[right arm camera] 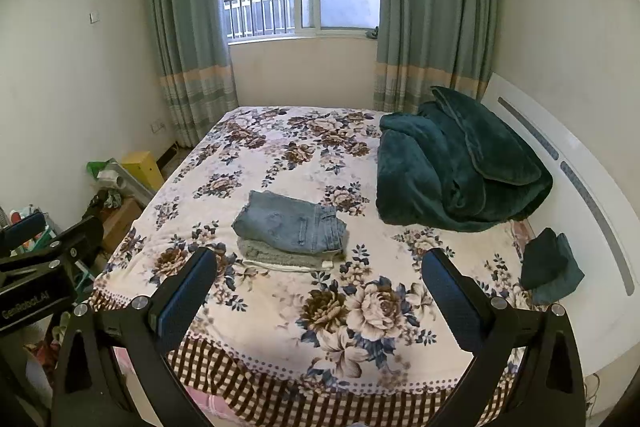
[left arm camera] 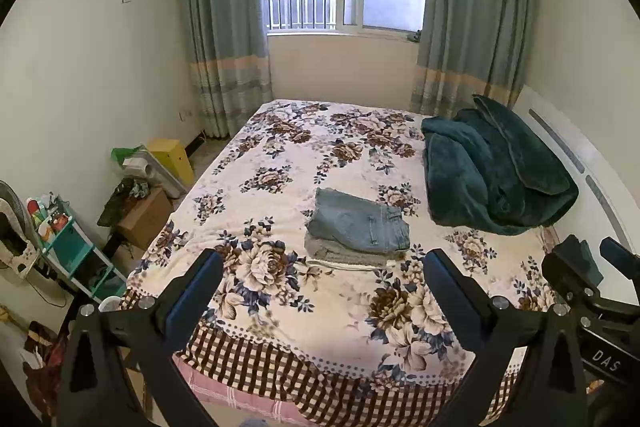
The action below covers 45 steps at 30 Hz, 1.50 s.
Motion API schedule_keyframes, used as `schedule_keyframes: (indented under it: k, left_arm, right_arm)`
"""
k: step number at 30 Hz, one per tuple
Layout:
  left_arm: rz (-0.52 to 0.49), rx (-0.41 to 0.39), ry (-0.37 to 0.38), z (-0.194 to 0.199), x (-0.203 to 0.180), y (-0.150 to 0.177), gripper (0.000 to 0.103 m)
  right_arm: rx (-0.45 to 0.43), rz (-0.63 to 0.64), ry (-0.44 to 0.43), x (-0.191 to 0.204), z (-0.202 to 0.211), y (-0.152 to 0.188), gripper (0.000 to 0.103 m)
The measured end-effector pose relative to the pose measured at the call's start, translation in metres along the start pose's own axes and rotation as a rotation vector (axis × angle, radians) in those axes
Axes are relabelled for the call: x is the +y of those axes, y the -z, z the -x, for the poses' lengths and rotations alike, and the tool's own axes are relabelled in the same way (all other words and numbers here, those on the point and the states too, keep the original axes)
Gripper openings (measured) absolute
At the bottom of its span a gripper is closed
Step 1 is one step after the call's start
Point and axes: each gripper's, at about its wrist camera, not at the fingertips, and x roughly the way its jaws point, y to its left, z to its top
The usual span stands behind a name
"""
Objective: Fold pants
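Observation:
Folded blue jeans lie on top of a folded grey garment in a small stack in the middle of the flowered bed. The stack also shows in the right wrist view, jeans over the grey piece. My left gripper is open and empty, held back above the near edge of the bed. My right gripper is open and empty too, at about the same distance from the stack. The right gripper shows at the right edge of the left wrist view.
A dark green blanket is heaped at the right by the white headboard. A small folded dark green cloth lies near the right edge. Boxes and a teal shelf crowd the floor at the left.

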Motion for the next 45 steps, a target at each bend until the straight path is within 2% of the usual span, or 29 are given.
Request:
schedule_keyframes:
  k: [14,45]
  left_arm:
    - [0.001,-0.013,-0.011,0.007,-0.001,-0.006,0.102]
    - [0.001,-0.024,-0.026,0.022,-0.001,-0.006,0.102]
  right_arm:
    - [0.006,0.004,-0.015,-0.001,-0.002,-0.006,0.103]
    - [0.011,0.003,-0.008,-0.007,0.001,0.002,0.103]
